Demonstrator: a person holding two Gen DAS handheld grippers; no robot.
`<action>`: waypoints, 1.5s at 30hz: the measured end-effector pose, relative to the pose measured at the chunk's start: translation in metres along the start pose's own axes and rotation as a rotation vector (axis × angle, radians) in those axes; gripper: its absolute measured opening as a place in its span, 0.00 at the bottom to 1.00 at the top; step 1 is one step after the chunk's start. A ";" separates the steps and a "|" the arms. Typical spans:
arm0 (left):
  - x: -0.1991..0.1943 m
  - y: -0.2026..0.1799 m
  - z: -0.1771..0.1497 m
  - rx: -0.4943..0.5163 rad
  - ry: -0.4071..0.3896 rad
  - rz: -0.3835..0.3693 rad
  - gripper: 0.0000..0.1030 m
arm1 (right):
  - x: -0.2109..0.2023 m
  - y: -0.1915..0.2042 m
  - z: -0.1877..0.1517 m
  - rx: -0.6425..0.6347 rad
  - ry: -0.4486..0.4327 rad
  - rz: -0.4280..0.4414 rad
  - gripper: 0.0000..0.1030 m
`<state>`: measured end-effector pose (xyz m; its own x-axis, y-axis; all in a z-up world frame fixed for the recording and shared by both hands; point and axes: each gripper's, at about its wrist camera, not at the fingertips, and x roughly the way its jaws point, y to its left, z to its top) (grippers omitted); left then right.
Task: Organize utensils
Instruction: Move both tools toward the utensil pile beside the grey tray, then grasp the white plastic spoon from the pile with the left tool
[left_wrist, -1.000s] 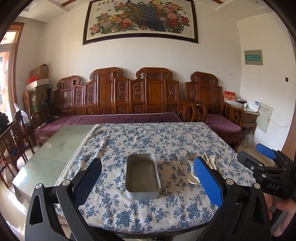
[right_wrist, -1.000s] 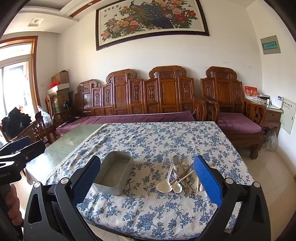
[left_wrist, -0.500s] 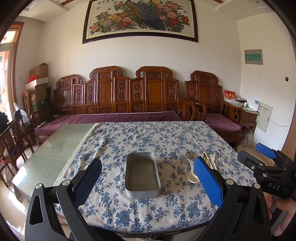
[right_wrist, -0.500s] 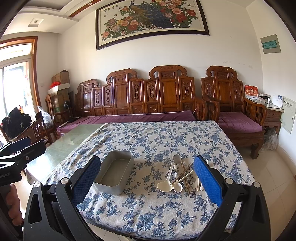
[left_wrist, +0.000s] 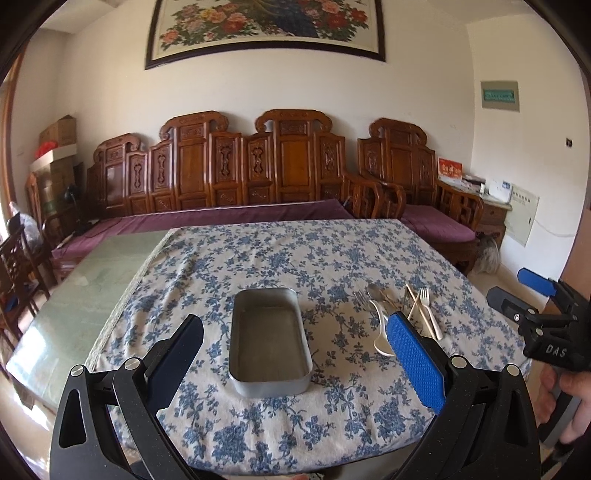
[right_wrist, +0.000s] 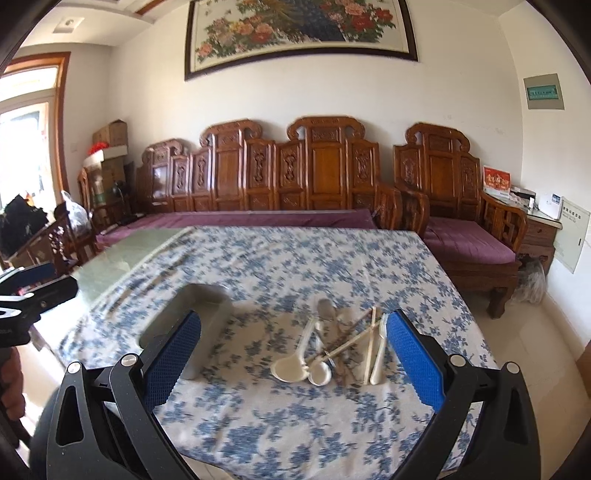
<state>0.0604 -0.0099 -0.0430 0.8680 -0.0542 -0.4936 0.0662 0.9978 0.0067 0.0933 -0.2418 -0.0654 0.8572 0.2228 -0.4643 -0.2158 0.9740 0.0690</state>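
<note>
Both tongs stand wide and hold nothing. The right gripper (right_wrist: 293, 354) hangs above the near table edge, and the utensil pile (right_wrist: 334, 349) sits between its blue pads (right_wrist: 413, 360), just ahead toward twelve o'clock, so by my reading this hand is much the nearer for a first pick. The pile is a tangle: white ceramic spoons (right_wrist: 291, 365) with bowls toward the camera and handles running away toward twelve, and pale chopsticks (right_wrist: 352, 338) crossing over them on a slant from about seven to one o'clock; forks show only in the left wrist view. That right view is blurred, so finer overlaps cannot be told. The left gripper (left_wrist: 295, 350) frames the empty metal tray (left_wrist: 269, 334), whose long axis runs straight from six to twelve. From the left tongs the pile lies at about two o'clock, just beside the tray's right wall. The blue floral tablecloth (left_wrist: 258, 258) covers the table beneath everything.
</note>
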 end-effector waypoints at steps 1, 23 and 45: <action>0.006 -0.001 0.000 0.013 0.008 -0.008 0.94 | 0.006 -0.005 -0.001 -0.001 0.010 -0.001 0.96; 0.159 -0.063 -0.015 0.108 0.287 -0.283 0.93 | 0.136 -0.109 -0.037 0.048 0.264 -0.050 0.56; 0.287 -0.103 -0.066 0.009 0.609 -0.361 0.33 | 0.181 -0.138 -0.075 0.110 0.389 -0.021 0.47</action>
<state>0.2708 -0.1261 -0.2426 0.3615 -0.3478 -0.8651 0.3039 0.9211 -0.2433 0.2434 -0.3389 -0.2257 0.6153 0.1907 -0.7649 -0.1305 0.9816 0.1397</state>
